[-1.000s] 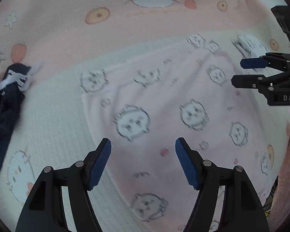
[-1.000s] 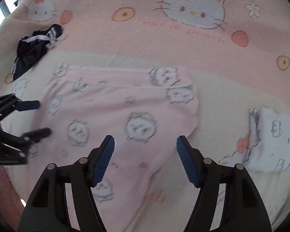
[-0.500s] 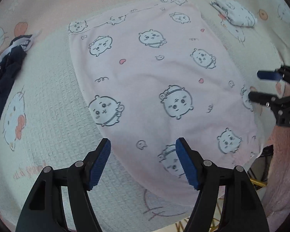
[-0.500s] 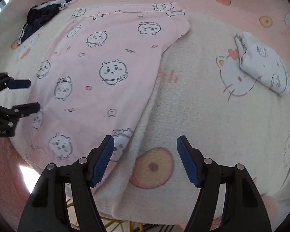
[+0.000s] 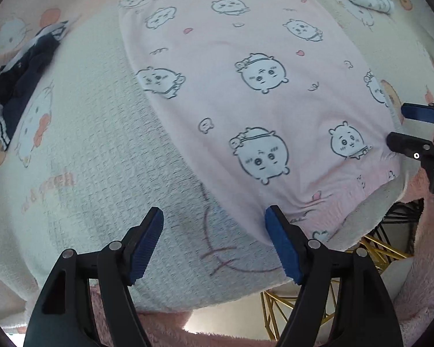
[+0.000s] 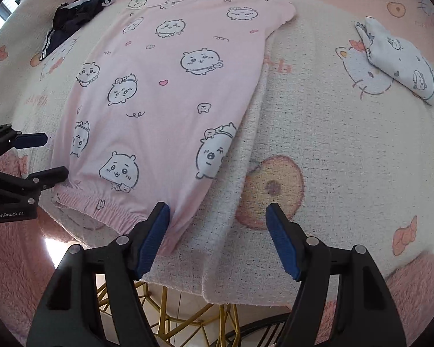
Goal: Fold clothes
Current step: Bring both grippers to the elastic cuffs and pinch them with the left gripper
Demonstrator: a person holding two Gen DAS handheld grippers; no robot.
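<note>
The pink trousers (image 6: 170,92) lie flat on the blanket (image 6: 347,159) at the table's edge, and with the left gripper (image 5: 214,241) and right gripper (image 6: 218,238) both spread and empty above the near hem, a pinch could catch the blanket too — or drag the hem off the edge.

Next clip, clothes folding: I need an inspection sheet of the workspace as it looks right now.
Surface: cartoon-cat blanket over a table, its edge hanging off the front.
Job's things: pink printed garment spread flat, elastic hem at the near edge.
Clutter: dark garment bunched at far left; folded white garment at far right.
Grippers: left gripper opening, nothing between its jaws; right gripper open, empty, one finger over the pink hem corner.
Cables: nothing seen.
Surroundings: gold metal frame under the table; pink fluffy fabric below the edge.
</note>
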